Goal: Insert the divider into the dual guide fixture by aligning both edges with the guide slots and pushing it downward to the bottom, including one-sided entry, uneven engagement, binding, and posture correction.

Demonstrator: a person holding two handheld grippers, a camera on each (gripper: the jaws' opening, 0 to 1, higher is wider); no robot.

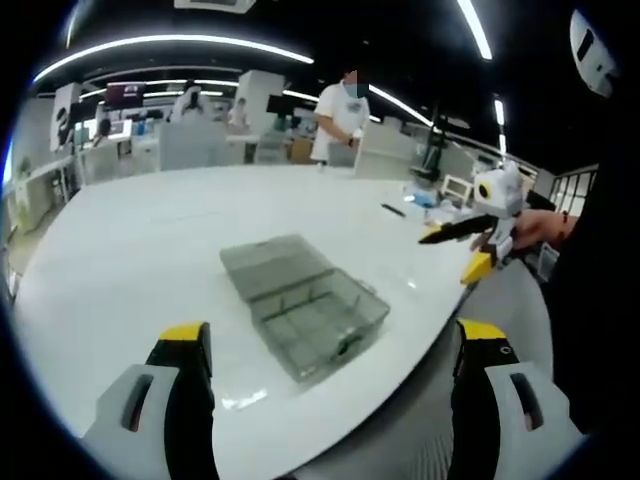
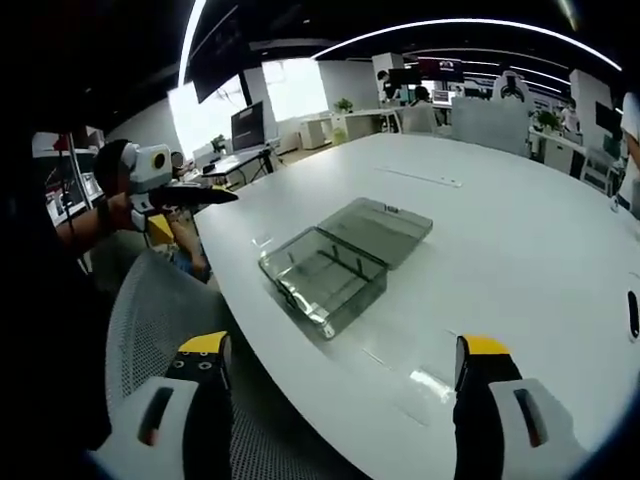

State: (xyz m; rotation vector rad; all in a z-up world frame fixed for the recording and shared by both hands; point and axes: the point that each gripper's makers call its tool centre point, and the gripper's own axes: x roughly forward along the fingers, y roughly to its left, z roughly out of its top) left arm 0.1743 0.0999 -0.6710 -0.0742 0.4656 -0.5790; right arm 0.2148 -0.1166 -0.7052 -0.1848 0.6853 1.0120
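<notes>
The clear fixture box point(image 1: 303, 305) on the white tabletop point(image 1: 130, 240) is too see-through and small to make out guide slots, or whether a divider sits inside. In the right gripper view the box point(image 2: 335, 262) is no clearer. Both grippers' bodies are cut off by the bottom edge. A dark object point(image 2: 633, 314) on the tabletop is clipped at the right edge.

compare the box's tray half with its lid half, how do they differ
The clear plastic box lies open on the white table.
1. The tray is deep with upright walls; the lid is shallow and lies flat.
2. The tray shows inner partitions or ribs; the lid looks plain inside.
3. The tray sits nearer the table edge; the lid lies further in.
Both are see-through, grey-tinted, rectangular, and joined along one long side.
</notes>
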